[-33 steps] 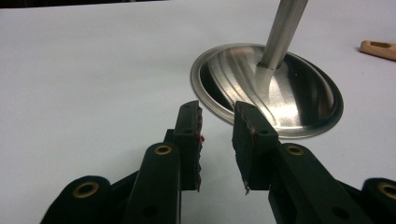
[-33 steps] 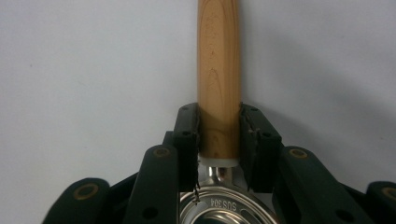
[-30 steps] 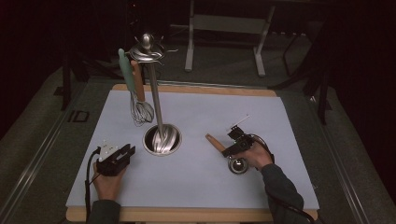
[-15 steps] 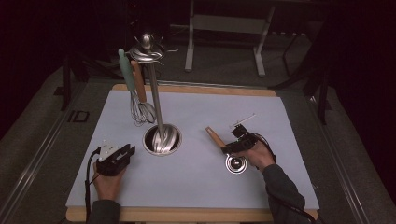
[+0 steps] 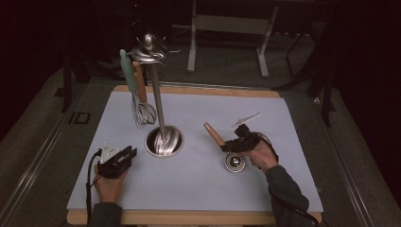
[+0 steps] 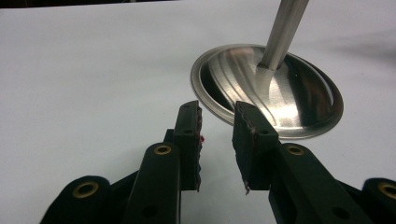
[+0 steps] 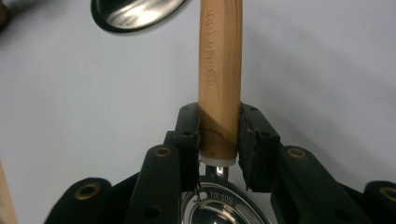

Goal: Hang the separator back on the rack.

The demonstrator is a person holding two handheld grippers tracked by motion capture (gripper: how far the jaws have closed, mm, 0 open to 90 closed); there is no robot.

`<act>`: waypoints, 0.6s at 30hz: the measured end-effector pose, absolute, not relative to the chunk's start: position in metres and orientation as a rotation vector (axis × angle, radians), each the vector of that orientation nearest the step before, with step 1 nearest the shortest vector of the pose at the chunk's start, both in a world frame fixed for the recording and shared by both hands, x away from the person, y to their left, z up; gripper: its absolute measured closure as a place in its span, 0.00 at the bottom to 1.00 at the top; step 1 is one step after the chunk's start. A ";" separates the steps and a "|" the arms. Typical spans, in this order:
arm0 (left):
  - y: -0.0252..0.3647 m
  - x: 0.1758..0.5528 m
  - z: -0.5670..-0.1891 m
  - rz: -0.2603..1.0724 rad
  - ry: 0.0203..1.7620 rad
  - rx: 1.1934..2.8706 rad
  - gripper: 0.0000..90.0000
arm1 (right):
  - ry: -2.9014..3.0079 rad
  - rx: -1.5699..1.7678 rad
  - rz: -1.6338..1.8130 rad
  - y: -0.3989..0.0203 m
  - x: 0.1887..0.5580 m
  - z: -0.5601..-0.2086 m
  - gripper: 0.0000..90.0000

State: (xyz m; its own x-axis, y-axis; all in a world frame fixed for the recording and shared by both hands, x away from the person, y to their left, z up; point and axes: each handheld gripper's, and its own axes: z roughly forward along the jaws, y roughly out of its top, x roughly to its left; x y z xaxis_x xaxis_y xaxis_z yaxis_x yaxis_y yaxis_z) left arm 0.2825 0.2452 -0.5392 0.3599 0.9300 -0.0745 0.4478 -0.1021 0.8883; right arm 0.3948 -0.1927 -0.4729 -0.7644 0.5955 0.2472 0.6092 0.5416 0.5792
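Work in hand: a wooden-handled ladle (image 5: 226,150) is held by the right gripper (image 5: 240,142), probably bound for the utensil stand (image 5: 158,113).
Ladle, place: right of the stand's round base (image 6: 275,88), on the pale mat (image 5: 198,189); the steel bowl (image 5: 234,162) sits near, on or just over the mat, and the handle (image 7: 219,70) slants up toward the far left.
Right gripper: clenched on the handle's lower end, just above the white collar where wood meets steel; both pads press the wood.
Left gripper: (image 6: 217,135) released, jaws apart with nothing between them, resting on the mat near the left of the base.
Handling, judged: stiff and fairly light, but bowl-heavy, so it may want to swing about the grip. The wood gives good friction; the polished steel would slip.
Where to hold: the wooden shaft, as now; a hold nearer mid-handle would leave the far end free for a hook.
On the stand: a whisk (image 5: 142,111) and a green-handled tool (image 5: 126,71) hang at the far left.
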 end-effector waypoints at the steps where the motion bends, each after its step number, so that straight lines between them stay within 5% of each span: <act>1: 0.245 0.282 -0.539 0.666 1.232 1.712 0.80 | -2.751 -1.041 -1.072 -0.192 0.394 -0.470 0.79; 18: 0.245 0.282 -0.539 0.667 1.230 1.713 0.80 | -2.817 -0.877 -1.227 -0.185 0.387 -0.452 0.79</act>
